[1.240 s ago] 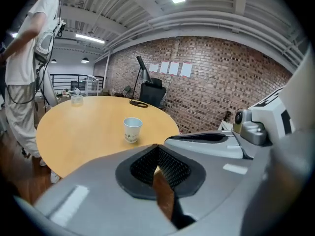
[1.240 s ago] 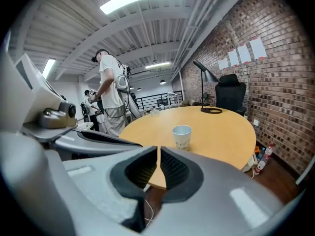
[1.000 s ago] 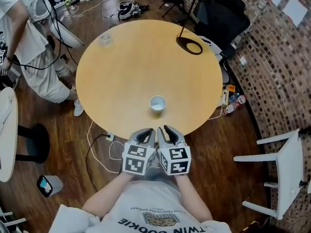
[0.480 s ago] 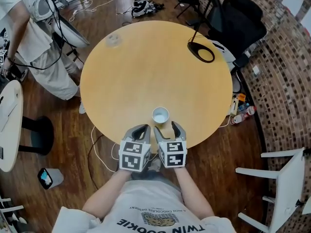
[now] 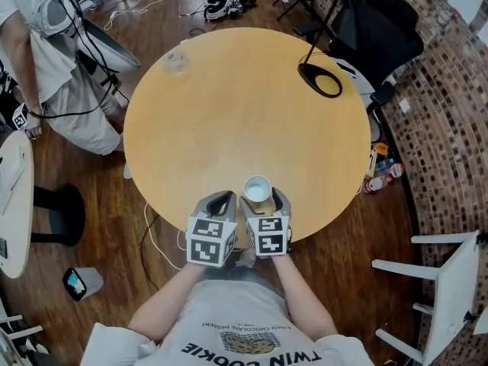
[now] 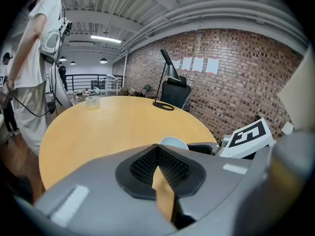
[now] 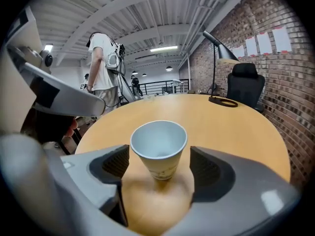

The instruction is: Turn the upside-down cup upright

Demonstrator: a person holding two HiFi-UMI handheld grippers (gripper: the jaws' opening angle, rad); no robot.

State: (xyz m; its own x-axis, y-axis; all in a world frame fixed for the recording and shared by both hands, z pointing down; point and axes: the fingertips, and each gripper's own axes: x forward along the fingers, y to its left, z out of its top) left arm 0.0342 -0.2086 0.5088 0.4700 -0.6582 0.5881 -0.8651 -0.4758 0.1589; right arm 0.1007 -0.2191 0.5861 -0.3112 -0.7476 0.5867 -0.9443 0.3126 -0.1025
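Observation:
A white paper cup (image 5: 258, 188) stands upright, mouth up, on the round wooden table (image 5: 229, 113) near its front edge. My right gripper (image 5: 264, 202) reaches over that edge, its jaws opening wide with the cup (image 7: 158, 149) standing between them. Both black pads (image 7: 115, 163) stay clear of the cup's sides. My left gripper (image 5: 221, 203) hovers beside it on the left, with its fingertips together and nothing in them. In the left gripper view the pads (image 6: 145, 163) meet, and the cup's rim (image 6: 173, 142) peeks over them.
A black lamp base (image 5: 320, 80) sits at the table's far right and a clear plastic cup (image 5: 175, 61) at its far left. A person (image 5: 46, 52) stands left of the table. A black chair (image 5: 381, 29) and a white chair (image 5: 450, 280) stand to the right.
Both grippers have moved forward over the table's edge to the cup. The right jaws have spread apart and now straddle the cup. The cup itself has stayed in place.

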